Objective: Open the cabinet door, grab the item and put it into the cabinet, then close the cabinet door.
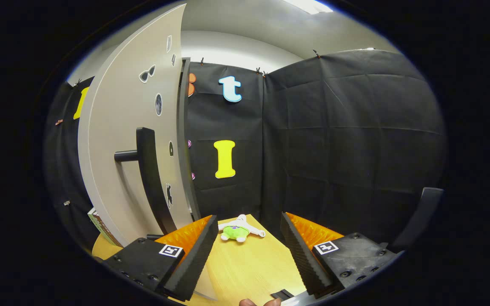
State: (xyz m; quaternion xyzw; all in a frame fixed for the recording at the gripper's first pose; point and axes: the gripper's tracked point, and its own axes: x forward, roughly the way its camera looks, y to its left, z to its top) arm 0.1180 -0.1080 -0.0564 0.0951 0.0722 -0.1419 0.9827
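Note:
A tall grey cabinet door (130, 140) with small stickers stands to the left of the fingers, swung open so its face and edge show. Its long dark bar handle (151, 178) sits just above and beyond the left finger. A small green and white plush toy (238, 230) lies on the wooden table (249, 263), beyond the fingers and between their lines. My gripper (249, 263) is open, fingers wide apart with nothing between them, hovering low over the table.
A book-like item (100, 225) lies on the table at the door's foot, left of the left finger. A dark chair back (419, 216) stands off to the right. Part of a hand (260, 302) shows under the gripper.

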